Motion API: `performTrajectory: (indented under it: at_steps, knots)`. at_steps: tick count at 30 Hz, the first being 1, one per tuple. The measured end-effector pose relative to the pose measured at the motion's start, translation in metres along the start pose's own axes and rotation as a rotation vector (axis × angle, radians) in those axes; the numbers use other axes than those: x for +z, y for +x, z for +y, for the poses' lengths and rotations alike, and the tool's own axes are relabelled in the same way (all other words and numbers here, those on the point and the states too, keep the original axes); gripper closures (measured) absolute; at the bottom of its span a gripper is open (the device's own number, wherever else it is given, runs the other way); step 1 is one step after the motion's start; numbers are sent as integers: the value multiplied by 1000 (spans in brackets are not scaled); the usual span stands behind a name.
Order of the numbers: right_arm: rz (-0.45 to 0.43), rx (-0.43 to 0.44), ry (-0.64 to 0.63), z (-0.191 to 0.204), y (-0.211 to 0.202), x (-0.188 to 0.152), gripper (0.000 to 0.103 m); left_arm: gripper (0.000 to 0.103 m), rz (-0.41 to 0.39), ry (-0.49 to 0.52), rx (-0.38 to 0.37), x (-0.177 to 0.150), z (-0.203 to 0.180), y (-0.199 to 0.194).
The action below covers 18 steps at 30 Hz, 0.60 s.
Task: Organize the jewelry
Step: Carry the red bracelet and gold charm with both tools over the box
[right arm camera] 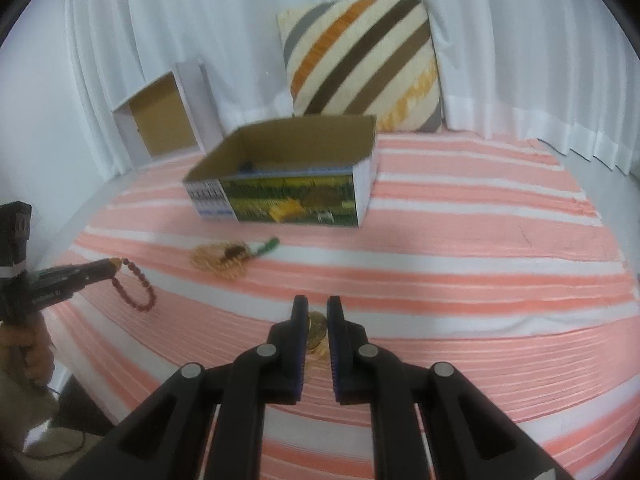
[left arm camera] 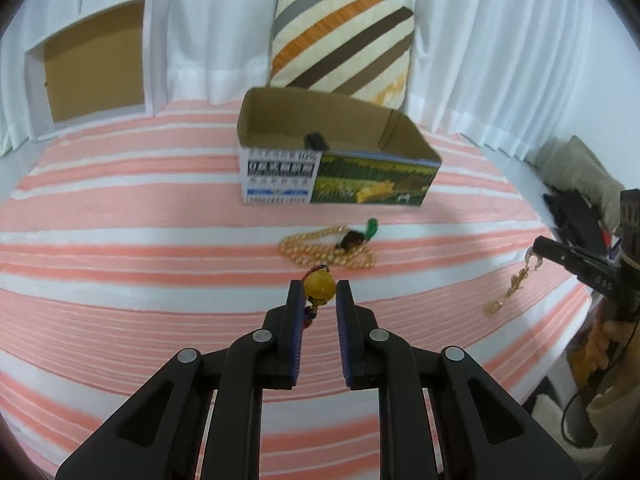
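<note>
In the left wrist view my left gripper (left arm camera: 320, 292) is shut on the big yellow bead (left arm camera: 319, 286) of a bracelet, lifted off the bed. The right wrist view shows that gripper (right arm camera: 112, 265) at the left, with the bracelet's dark red beads (right arm camera: 138, 294) hanging in a loop. My right gripper (right arm camera: 317, 312) is shut on a thin gold chain (right arm camera: 316, 332). The same gripper (left arm camera: 538, 247) appears at the right of the left wrist view, the chain (left arm camera: 508, 292) dangling down to the bedspread. An open cardboard box (left arm camera: 336, 178) (right arm camera: 280, 200) stands beyond both.
A gold bead necklace (left arm camera: 328, 249) (right arm camera: 220, 261) with a green pendant (left arm camera: 373, 226) lies in front of the box. Something small and dark (left arm camera: 316, 140) sits inside it. A striped pillow (left arm camera: 344, 40) and a white box lid (left arm camera: 96, 68) lean against the curtain. Dark clutter (left arm camera: 576, 208) lies at the bed's right edge.
</note>
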State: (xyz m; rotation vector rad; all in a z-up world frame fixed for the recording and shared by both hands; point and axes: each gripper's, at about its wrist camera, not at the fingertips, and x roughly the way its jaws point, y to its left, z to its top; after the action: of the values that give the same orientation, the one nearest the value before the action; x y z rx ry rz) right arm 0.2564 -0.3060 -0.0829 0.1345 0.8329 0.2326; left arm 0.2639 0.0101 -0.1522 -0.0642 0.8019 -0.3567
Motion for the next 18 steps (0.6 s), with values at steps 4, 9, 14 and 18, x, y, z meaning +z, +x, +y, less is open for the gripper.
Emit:
performTrajectory:
  at_steps: [4, 9, 14, 18]
  knots:
    - [-28, 25, 8, 4, -12, 11, 93, 89, -25, 3, -8, 16, -8, -14]
    - [-53, 47, -11, 16, -20, 29, 93, 89, -36, 0, -16, 34, -13, -25]
    - [-82, 75, -24, 25, -24, 49, 93, 89, -36, -16, -26, 55, -10, -30]
    - [-108, 105, -41, 34, -26, 71, 93, 89, -50, -12, -34, 76, -10, -34]
